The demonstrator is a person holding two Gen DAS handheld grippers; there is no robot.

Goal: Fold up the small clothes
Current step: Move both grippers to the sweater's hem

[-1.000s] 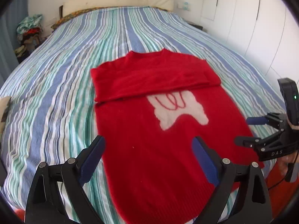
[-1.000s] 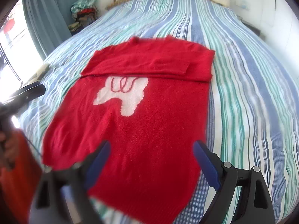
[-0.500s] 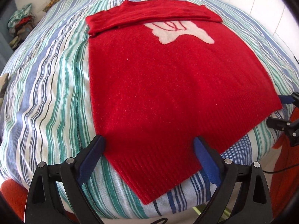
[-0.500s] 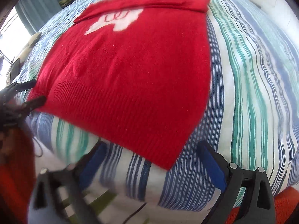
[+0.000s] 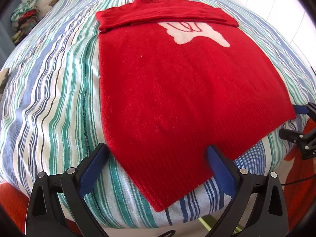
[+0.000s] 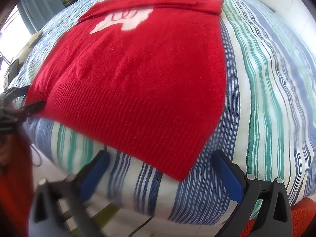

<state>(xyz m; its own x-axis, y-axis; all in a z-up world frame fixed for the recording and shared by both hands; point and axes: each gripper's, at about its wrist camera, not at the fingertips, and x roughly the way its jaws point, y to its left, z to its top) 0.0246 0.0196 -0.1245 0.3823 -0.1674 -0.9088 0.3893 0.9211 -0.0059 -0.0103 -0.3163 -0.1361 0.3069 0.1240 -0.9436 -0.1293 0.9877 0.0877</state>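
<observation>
A red knit sweater (image 5: 177,90) with a white motif (image 5: 195,33) lies flat on the striped bed, its sleeves folded across the chest at the far end. Its ribbed hem hangs at the near edge of the bed. My left gripper (image 5: 156,158) is open, its jaws straddling the hem's left corner just above the fabric. My right gripper (image 6: 160,164) is open, low at the hem's right corner (image 6: 181,175). In the left wrist view the right gripper (image 5: 296,122) shows open at the far right; in the right wrist view the left gripper (image 6: 29,98) shows open at the far left.
The bed has a blue, green and white striped cover (image 5: 49,98). A pile of clothes (image 5: 23,17) sits at the far left by the headboard. White wardrobe doors (image 5: 286,4) stand to the right. An orange rug (image 6: 304,213) lies on the floor below the bed edge.
Both grippers have dropped and drawn back toward the near edge of the bed, now level with the sweater's hem. The sweater has not moved.
</observation>
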